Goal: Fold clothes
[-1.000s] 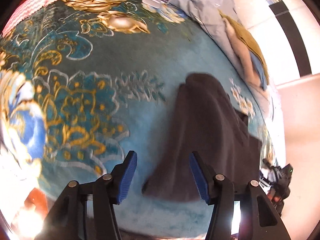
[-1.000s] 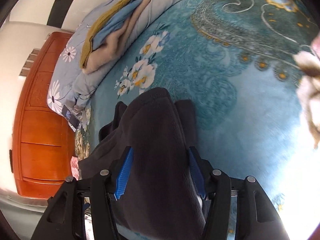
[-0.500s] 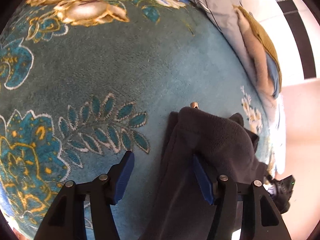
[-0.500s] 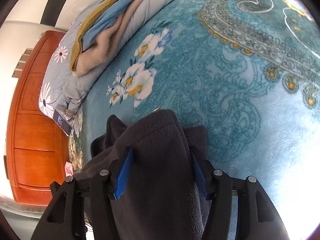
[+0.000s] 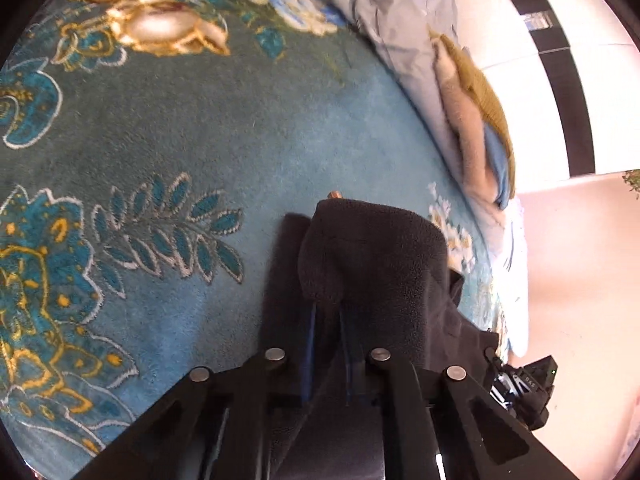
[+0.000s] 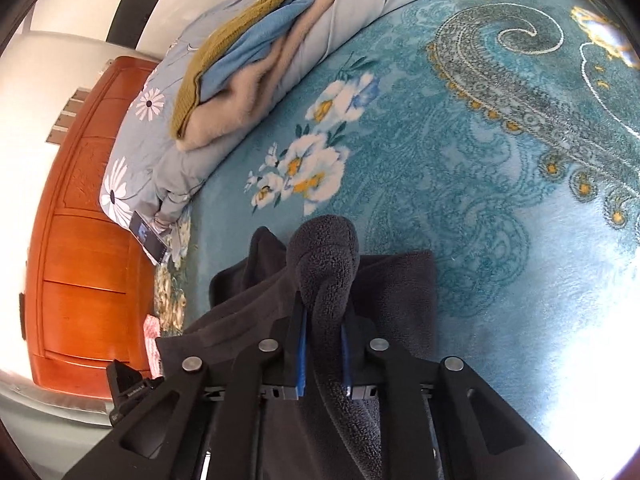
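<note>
Fleece (image 5: 372,256): dark grey, nubby pile, bunched into rounded folds, lying on the blanket.
Blanket (image 5: 248,128): plush teal, gold and white flowers, covering the bed.
Left claw (image 5: 328,320): closing, blue pads pinching a fleece fold.
Right claw (image 6: 323,320): closing, pinching a rounded fleece ridge (image 6: 326,264).
Pile (image 6: 248,60): folded mustard knit, blue and beige cloths beyond the fleece, on a grey flowered quilt (image 6: 360,12).
</note>
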`<state>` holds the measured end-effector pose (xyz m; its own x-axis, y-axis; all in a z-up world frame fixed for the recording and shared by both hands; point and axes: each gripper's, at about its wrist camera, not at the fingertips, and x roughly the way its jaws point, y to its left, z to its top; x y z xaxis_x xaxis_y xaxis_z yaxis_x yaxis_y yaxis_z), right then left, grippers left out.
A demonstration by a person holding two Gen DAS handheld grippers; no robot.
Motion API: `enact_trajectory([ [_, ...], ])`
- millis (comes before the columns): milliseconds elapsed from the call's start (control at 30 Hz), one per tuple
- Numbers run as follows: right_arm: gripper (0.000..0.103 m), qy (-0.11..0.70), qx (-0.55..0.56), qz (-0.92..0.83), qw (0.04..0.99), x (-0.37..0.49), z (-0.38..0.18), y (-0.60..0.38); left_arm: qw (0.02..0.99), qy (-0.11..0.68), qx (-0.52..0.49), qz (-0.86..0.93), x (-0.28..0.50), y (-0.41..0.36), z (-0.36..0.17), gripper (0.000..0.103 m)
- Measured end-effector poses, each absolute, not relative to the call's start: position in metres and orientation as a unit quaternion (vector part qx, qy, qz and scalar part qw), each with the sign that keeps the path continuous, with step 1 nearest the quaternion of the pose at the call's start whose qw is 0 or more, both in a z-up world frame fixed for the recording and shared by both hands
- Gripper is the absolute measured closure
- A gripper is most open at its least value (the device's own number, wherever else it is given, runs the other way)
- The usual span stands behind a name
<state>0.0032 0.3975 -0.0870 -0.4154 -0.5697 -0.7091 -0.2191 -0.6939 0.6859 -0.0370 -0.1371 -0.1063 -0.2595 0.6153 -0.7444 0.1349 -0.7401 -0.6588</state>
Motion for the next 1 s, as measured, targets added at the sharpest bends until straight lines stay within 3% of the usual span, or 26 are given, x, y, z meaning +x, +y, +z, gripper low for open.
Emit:
enact_trajectory([
  [400, 0.093, -0.392, 0.451, -0.790, 0.135, -0.021, -0.035, 0.414, 0.168, -0.332, -0.491, 0.788, -0.070, -0.145, -0.040, 0.094],
  [467, 0.093, -0.390, 0.447, -0.795, 0.128, -0.028, -0.034, 0.417, 0.153, -0.318, -0.502, 0.790, -0.081, -0.142, -0.049, 0.094],
  [633, 0.093, -0.378, 0.521, -0.762, 0.071, -0.042, -0.100, 0.418, 0.098, -0.277, -0.571, 0.766, -0.089, -0.140, -0.104, 0.094],
  [767, 0.093, -0.414, 0.539, -0.732, 0.043, -0.033, -0.140, 0.426, 0.083, -0.280, -0.589, 0.754, -0.083, -0.145, -0.128, 0.093],
  [1000, 0.092, -0.403, 0.545, -0.734, 0.035, -0.035, -0.146, 0.423, 0.073, -0.245, -0.604, 0.755, -0.090, -0.135, -0.134, 0.092],
])
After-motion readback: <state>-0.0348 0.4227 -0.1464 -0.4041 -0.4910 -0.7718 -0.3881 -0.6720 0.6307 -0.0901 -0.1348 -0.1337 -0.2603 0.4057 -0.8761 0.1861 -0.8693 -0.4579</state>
